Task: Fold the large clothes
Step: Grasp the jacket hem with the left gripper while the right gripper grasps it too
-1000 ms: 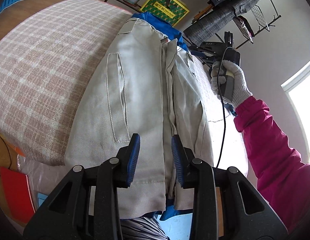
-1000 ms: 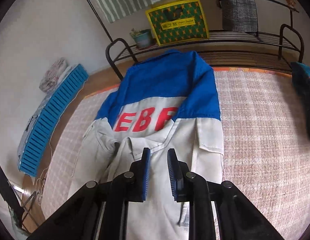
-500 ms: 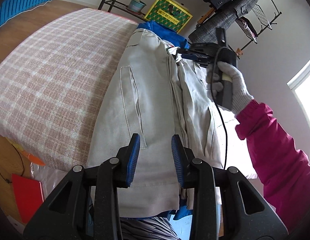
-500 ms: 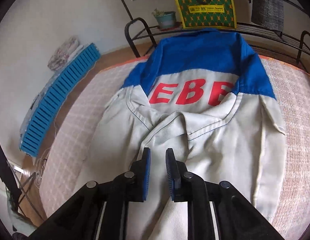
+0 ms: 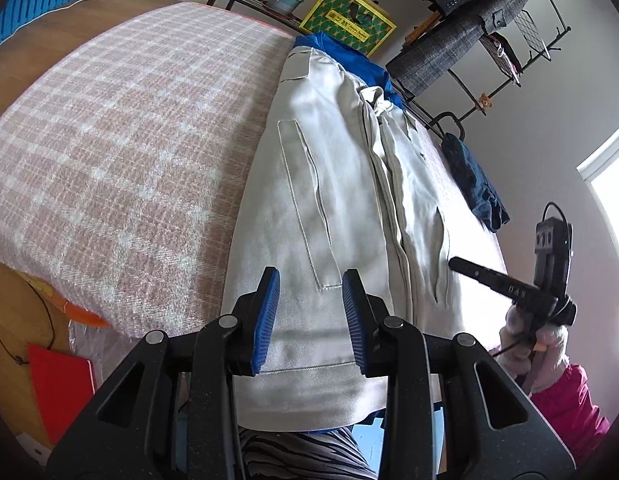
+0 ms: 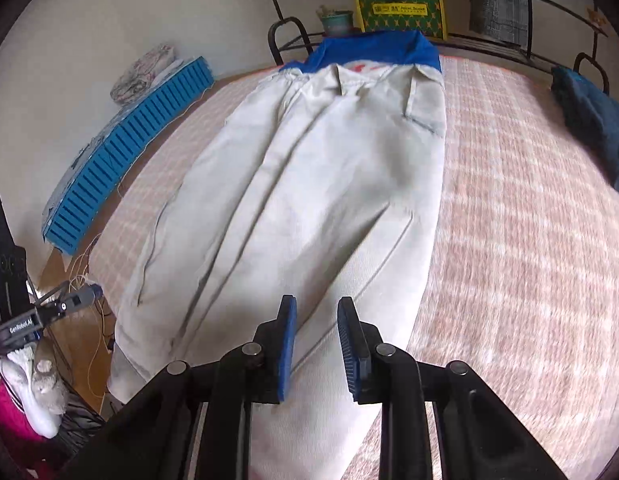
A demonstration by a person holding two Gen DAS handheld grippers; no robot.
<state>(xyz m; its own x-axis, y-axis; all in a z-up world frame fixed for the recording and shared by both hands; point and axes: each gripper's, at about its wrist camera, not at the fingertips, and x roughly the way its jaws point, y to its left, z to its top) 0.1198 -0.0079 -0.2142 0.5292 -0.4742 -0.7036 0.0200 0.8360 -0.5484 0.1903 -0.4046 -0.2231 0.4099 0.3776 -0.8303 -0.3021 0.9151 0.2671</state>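
Your beige jacket [image 5: 333, 200] lies flat and lengthwise on the checked bed cover [image 5: 121, 152]. Left gripper [image 5: 311, 316] hovers over its hem, jaws apart, empty. Right gripper [image 6: 315, 344] over the jacket's lower right side, jaws slightly apart, gripping nothing.

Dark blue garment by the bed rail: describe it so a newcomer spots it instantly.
Start at the bed with the pink-and-white checked woven cover. The long beige cotton jacket with a blue yoke lies along its middle. Off to the jacket's side, at the cover's edge by a black metal rail, sits the crumpled dark navy garment: bunched in a heap, not spread flat, and far darker than the jacket's bright blue.
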